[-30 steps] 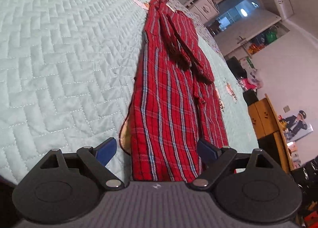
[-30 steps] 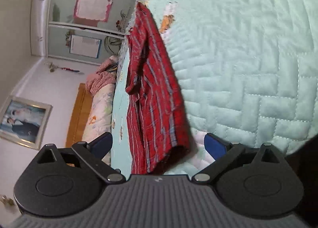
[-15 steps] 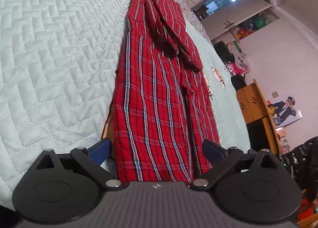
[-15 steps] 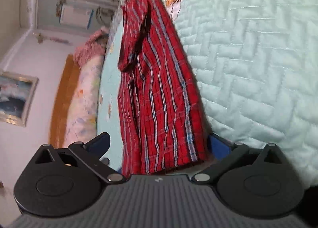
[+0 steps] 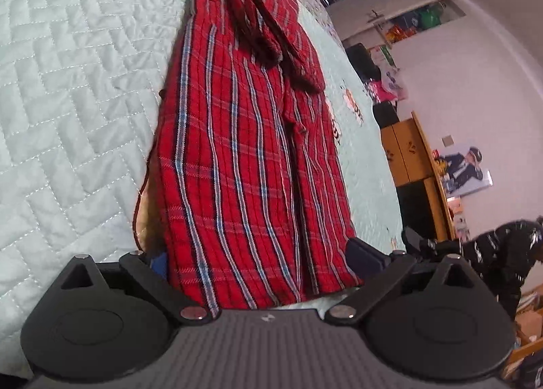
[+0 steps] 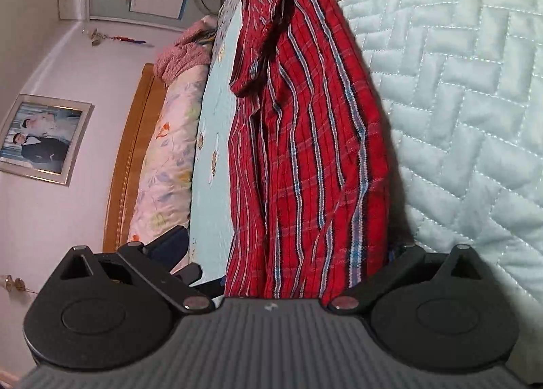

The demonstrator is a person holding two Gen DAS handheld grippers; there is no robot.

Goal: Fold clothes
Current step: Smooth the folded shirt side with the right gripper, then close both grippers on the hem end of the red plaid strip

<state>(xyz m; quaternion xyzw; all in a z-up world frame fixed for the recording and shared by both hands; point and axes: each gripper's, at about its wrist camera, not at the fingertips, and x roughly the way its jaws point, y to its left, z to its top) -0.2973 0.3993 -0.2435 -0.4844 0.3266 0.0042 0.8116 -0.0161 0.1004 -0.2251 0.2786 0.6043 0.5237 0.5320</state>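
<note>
**A:** Left wrist view first: the left gripper is standing wide, and its jaws have just been opening. The near hem of the red plaid shirt is sitting between the two blue pads, one peeking out at the left edge of the cloth and one at the right. Can't see either pad pressing on the fabric, so I'm not calling it a grip.

**B:** Right wrist cam is showing pretty much the same deal from the other end. The right gripper is spread wide too, with the shirt's opposite end lying in the gap. The left finger is standing clear of the cloth, while the right one is mostly buried behind the fabric edge, so contact there is anyone's guess.

**A:** And the shirt itself is lying folded into a long narrow strip on the mint quilted bedspread, a sleeve doubled back on top.

**B:** My side is also getting the wooden headboard, the floral pillow roll, a pink blanket and a framed photo on the wall. None of that's in yours.

**A:** Right, mine's looking the other way: a yellow cabinet, a poster, and someone's black puffy sleeve at the right edge.
</note>
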